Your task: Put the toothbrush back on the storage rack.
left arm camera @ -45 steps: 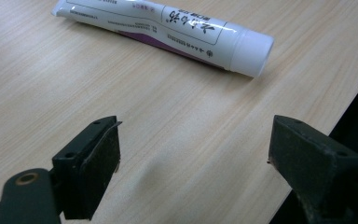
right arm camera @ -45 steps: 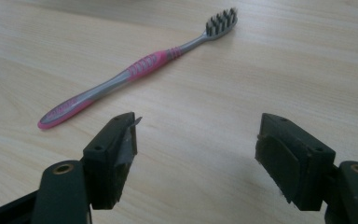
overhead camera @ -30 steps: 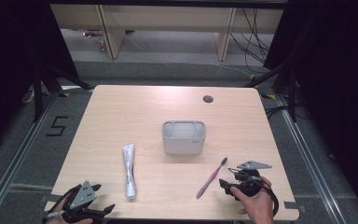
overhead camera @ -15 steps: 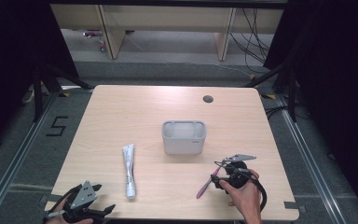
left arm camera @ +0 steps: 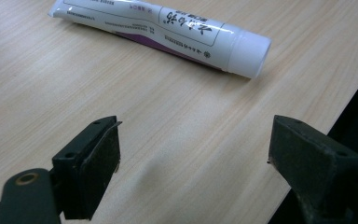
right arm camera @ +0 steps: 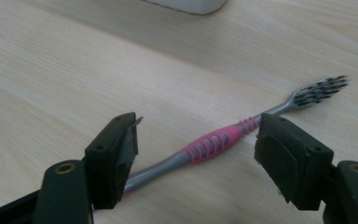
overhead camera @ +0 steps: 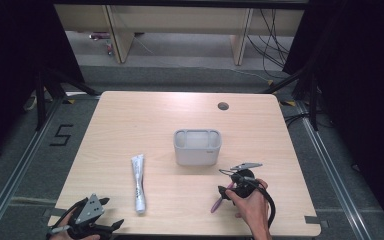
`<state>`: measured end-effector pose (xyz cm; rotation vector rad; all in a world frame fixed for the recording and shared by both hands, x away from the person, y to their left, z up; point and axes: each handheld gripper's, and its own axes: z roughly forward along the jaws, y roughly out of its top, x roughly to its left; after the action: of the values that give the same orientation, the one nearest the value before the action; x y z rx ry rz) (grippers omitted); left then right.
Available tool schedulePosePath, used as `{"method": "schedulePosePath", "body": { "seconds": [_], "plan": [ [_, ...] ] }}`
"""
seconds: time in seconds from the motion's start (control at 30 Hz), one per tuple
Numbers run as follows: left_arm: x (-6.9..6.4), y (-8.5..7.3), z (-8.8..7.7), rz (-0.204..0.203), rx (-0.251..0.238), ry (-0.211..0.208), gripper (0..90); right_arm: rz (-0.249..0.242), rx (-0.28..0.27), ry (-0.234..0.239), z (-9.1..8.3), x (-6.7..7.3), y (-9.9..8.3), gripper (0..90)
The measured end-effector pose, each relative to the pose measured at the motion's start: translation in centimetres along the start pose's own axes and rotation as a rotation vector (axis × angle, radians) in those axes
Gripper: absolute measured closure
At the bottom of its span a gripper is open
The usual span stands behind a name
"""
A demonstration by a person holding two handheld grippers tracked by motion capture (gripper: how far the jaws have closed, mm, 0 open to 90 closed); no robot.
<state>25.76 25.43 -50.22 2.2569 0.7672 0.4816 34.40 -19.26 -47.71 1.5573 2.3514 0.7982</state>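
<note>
Toothbrush (right arm camera: 214, 142), pink and grey with dark bristles, lies flat on the wooden table (overhead camera: 130, 125) near its near right edge, and the right gripper (right arm camera: 196, 154) straddles it: its two black jaws stand wide apart, one on each side of the handle, touching nothing. From above, the right gripper (overhead camera: 230, 187) sits just above the pink handle (overhead camera: 216, 204), with the person's right hand (overhead camera: 252, 207) behind it coming in from the near edge. A grey rectangular tub (overhead camera: 197, 146) stands upright at the middle of the table, just beyond the gripper and a little to its left. A white toothpaste tube (overhead camera: 139, 182) lies left of centre, its cap toward the near edge. The left gripper (overhead camera: 97, 225) rests at the near left corner, well apart from the toothbrush. In its own view the left gripper (left arm camera: 193, 163) is spread open over bare wood, empty, with the toothpaste tube (left arm camera: 168, 35) lying ahead of it.
</note>
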Motion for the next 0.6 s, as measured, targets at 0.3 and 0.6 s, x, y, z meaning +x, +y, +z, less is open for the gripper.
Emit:
{"method": "schedulePosePath", "body": {
  "seconds": [0.3,0.6],
  "plan": [
    [-0.1,0.0,0.3,-0.016,-0.031,0.003,15.9,0.001,0.012,-0.001,0.5,-0.2,0.3,30.6],
    [-0.2,0.0,0.2,-0.018,-0.024,0.003,15.9,0.015,0.045,-0.003,1.1,-0.2,0.6,32.1]
  ]
}}
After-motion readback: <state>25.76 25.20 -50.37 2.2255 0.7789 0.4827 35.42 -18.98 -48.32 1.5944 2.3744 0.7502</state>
